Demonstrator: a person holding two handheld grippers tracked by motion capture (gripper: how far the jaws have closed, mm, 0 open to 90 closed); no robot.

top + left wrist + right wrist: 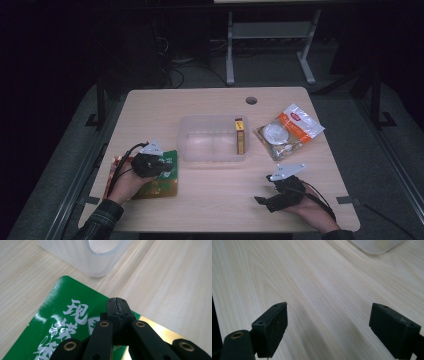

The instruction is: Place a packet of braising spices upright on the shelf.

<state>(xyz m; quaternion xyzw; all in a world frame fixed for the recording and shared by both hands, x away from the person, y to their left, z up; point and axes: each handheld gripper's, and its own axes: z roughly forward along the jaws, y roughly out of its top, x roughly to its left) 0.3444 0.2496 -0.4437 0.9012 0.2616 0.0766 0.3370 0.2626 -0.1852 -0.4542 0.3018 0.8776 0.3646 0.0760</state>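
High view: the clear plastic bin sat mid-table with a yellow-and-brown box already inside, against its right wall. The green packet lay flat on the table just left-front of the bin, with the left gripper over it. A clear snack bag lay just right of the bin, not yet moved. The right gripper rested on the table right-front of the bin, well apart from it.

Left gripper view: jaws pressed fully together, nothing between them, tips poised over the green packet near its edge; the bin's corner was just beyond. No grip on the packet yet.

Right gripper view: jaws spread wide, empty, over bare wood; bin corner far ahead.

Judged progress: one item binned, packet and snack bag likely left.
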